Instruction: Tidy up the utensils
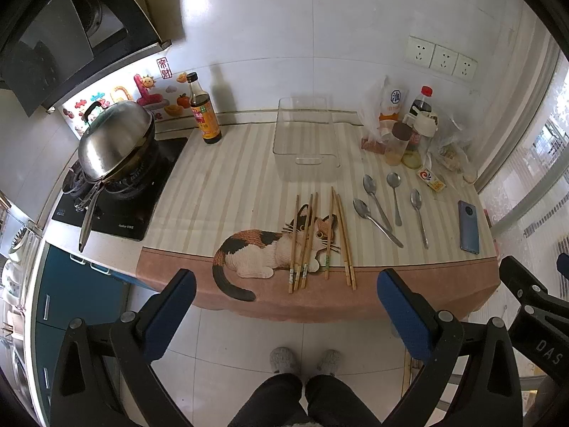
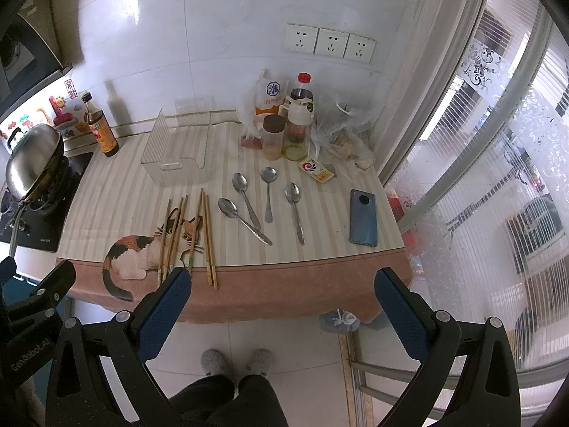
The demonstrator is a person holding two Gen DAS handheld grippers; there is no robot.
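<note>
Several wooden chopsticks (image 1: 313, 238) lie side by side on the cat-print cloth, also in the right wrist view (image 2: 188, 235). Several metal spoons (image 1: 387, 206) lie to their right, also in the right wrist view (image 2: 263, 203). A clear plastic bin (image 1: 306, 138) stands empty behind them, also in the right wrist view (image 2: 177, 146). My left gripper (image 1: 284, 299) is open and empty, held off the table's front edge. My right gripper (image 2: 281, 299) is open and empty, also in front of the table edge.
A soy sauce bottle (image 1: 204, 110) and a lidded wok (image 1: 113, 138) on the stove stand at left. Bottles, jars and bags (image 1: 409, 128) crowd the back right. A blue phone (image 1: 469, 227) and a small box (image 1: 432, 179) lie at right. Window at far right.
</note>
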